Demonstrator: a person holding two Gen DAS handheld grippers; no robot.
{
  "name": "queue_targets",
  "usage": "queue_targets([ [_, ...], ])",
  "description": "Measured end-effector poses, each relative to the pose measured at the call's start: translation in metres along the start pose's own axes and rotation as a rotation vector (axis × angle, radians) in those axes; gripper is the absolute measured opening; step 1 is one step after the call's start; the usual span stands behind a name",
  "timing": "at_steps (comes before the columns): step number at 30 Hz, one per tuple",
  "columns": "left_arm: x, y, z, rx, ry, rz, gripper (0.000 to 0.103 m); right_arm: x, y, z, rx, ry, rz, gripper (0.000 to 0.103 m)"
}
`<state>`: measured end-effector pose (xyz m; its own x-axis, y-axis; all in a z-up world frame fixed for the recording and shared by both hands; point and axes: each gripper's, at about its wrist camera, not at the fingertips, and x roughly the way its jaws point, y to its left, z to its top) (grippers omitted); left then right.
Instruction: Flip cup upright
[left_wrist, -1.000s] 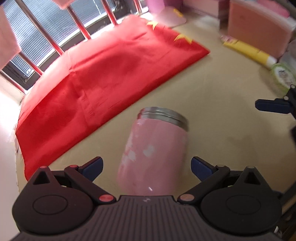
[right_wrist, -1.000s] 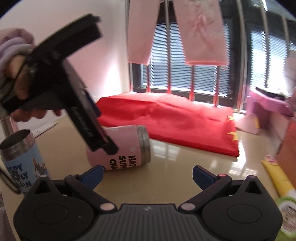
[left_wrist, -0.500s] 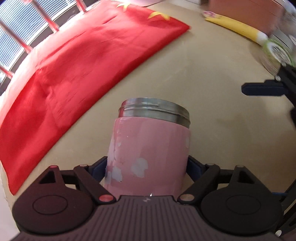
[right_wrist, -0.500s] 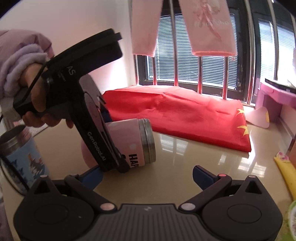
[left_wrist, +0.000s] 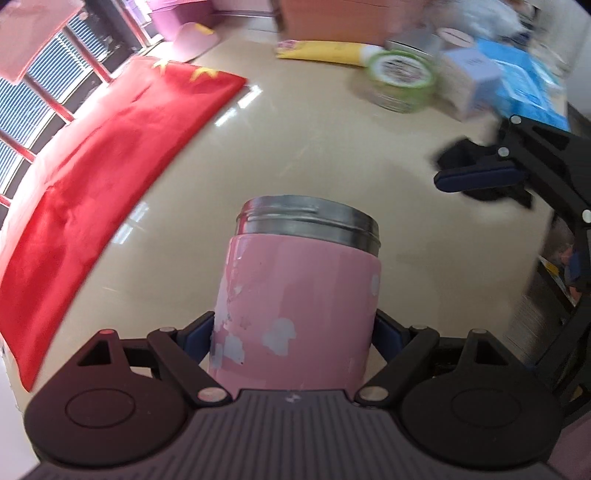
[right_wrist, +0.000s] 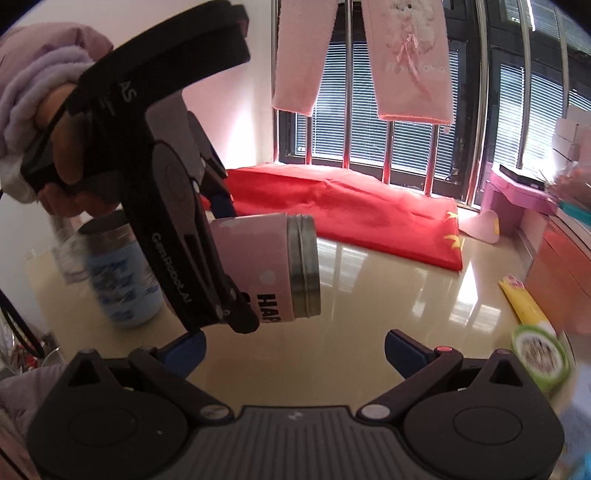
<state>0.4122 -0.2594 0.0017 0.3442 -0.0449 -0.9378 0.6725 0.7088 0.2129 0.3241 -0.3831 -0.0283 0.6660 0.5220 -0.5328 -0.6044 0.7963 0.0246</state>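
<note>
The pink cup (left_wrist: 295, 306) with a steel rim sits between the fingers of my left gripper (left_wrist: 293, 334), which is shut on its body. In the right wrist view the cup (right_wrist: 264, 273) is held on its side above the beige table (right_wrist: 369, 317), steel rim pointing right, with the left gripper (right_wrist: 218, 258) clamped around it. My right gripper (right_wrist: 293, 349) is open and empty, low in front of the cup; its blue fingertip shows in the left wrist view (left_wrist: 476, 177).
A red flag (right_wrist: 343, 210) lies at the back by the window. A blue cup (right_wrist: 118, 277) stands at the left. A yellow tube (right_wrist: 524, 306), a green-lidded jar (right_wrist: 539, 358) and boxes (left_wrist: 517, 88) sit at the right.
My left gripper closed on the pink cup and lifted it off the table, still on its side. The right gripper stayed open and drew closer.
</note>
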Motion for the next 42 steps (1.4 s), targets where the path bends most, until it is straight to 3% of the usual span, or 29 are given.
queue_targets([
  [12,0.020,-0.048,-0.034,0.010,0.038,-0.031,0.087,-0.039,0.024,-0.063,0.040,0.114,-0.063,0.103],
  [25,0.023,-0.056,-0.029,0.053,0.040,0.014,0.091,-0.041,0.020,-0.070,0.060,0.116,-0.084,0.103],
  [28,0.008,-0.057,-0.032,0.056,-0.007,0.044,0.103,-0.042,0.022,-0.068,0.063,0.118,-0.086,0.103],
  [34,-0.034,-0.046,-0.054,-0.037,-0.142,0.034,0.103,-0.049,0.031,-0.064,0.070,0.116,-0.098,0.103],
  [42,-0.086,-0.032,-0.115,-0.179,-0.320,0.066,0.103,-0.051,0.052,-0.047,0.100,0.124,-0.128,0.103],
])
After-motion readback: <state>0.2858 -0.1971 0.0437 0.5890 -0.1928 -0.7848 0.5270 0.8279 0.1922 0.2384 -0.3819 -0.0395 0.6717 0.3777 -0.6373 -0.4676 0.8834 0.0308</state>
